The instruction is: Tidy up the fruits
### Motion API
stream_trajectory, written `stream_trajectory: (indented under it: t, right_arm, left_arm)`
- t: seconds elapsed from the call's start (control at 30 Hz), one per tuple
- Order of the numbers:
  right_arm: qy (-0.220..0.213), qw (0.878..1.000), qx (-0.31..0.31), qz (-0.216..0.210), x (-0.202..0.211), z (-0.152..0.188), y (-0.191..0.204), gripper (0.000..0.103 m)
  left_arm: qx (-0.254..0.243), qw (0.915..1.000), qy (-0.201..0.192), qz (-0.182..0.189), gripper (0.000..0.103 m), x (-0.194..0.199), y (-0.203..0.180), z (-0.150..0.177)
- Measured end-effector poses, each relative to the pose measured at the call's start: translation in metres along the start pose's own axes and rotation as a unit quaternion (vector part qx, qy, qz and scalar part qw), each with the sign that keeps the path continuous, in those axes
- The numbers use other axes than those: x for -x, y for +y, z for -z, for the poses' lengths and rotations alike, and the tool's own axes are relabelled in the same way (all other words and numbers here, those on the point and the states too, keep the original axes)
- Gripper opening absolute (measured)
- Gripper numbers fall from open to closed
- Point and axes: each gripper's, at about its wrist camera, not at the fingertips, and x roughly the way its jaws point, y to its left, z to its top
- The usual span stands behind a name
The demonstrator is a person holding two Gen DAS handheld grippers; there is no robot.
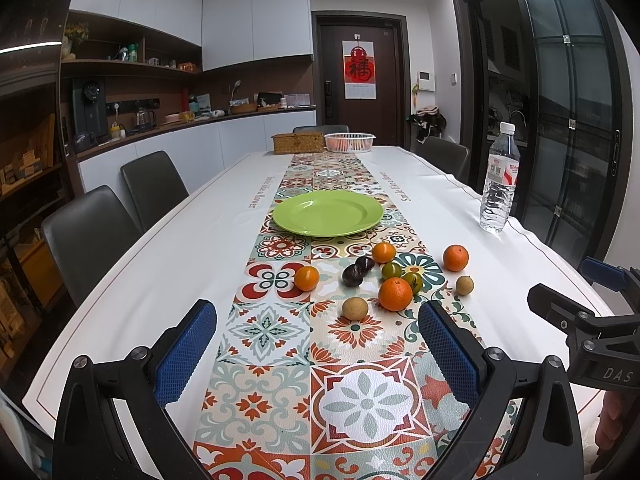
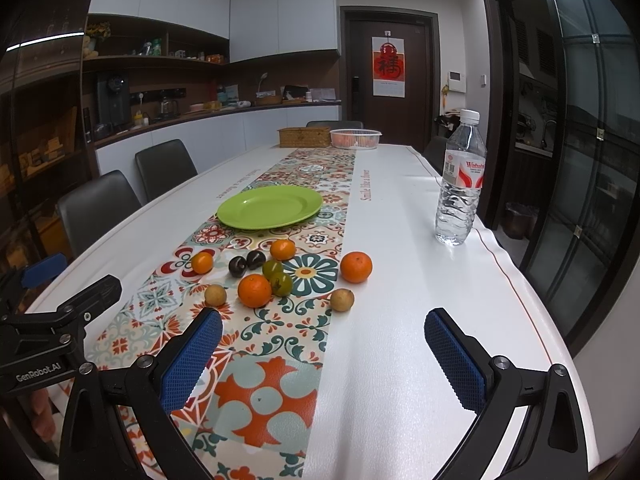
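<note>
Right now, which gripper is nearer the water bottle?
Right. The right gripper has the water bottle ahead to its right; the left gripper sits farther left, behind the fruit.

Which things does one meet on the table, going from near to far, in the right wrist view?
Right gripper → large orange → green plate → woven box.

Both wrist views look low along the table (image 1: 168,264), side by side, sharing the green plate (image 1: 327,213) and fruit.

Scattered fruits (image 1: 395,293) near bare green plate (image 1: 327,213)
</note>
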Motion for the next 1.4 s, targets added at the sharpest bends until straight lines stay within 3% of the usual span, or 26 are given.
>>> stream_trajectory:
  t: [0.4, 0.87, 1.4]
  right_arm:
    - [0.007, 1.000, -0.002, -0.001, 0.000, 0.000, 0.002, 0.102]
    - [0.037, 0.999, -0.002, -0.009, -0.034, 0.010, -0.002, 0.102]
    - [0.090, 0.996, -0.005, -0.013, -0.085, 0.009, -0.006, 0.098]
  left_arm:
    - [-0.002, 1.0000, 0.009, 0.004, 0.103, -0.003, -0.001, 0.000]
    - [-0.010, 0.9992, 0.039, 0.008, 0.101, -0.029, -0.003, 0.005]
    - [-0.019, 0.9953, 0.091, 0.023, 0.082, -0.080, -0.008, 0.003]
